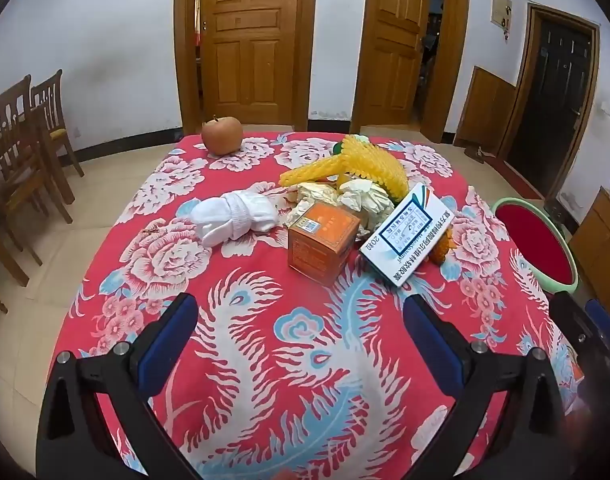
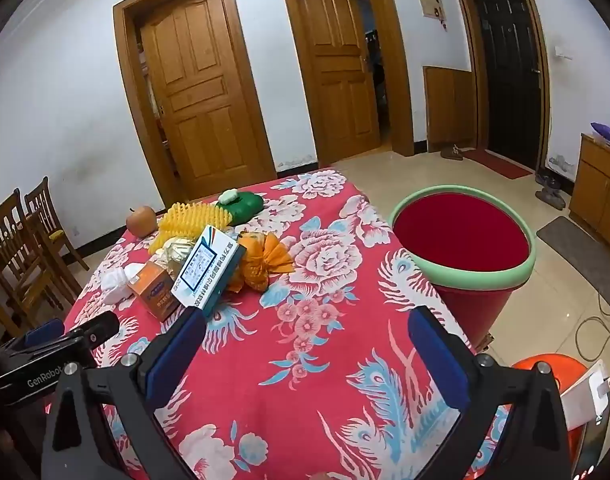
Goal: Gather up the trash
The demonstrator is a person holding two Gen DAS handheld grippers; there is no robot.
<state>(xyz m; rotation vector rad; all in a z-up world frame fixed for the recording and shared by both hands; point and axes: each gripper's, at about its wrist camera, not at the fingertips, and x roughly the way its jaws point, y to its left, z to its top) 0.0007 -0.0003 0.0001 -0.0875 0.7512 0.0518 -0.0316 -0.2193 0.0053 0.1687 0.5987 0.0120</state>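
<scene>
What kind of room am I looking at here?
Most likely a living or dining room in a home. A table under a flowered cloth holds an apple and small boxes, wooden chairs stand by the wall, and panelled wooden doors lead to other rooms.

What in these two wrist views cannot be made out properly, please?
- Left wrist view: green item mostly hidden behind yellow foam net; bin partly behind the table's corner.
- Right wrist view: socks partly behind orange box; orange object cut off behind gripper frame.
- Both: box print too small.
</scene>
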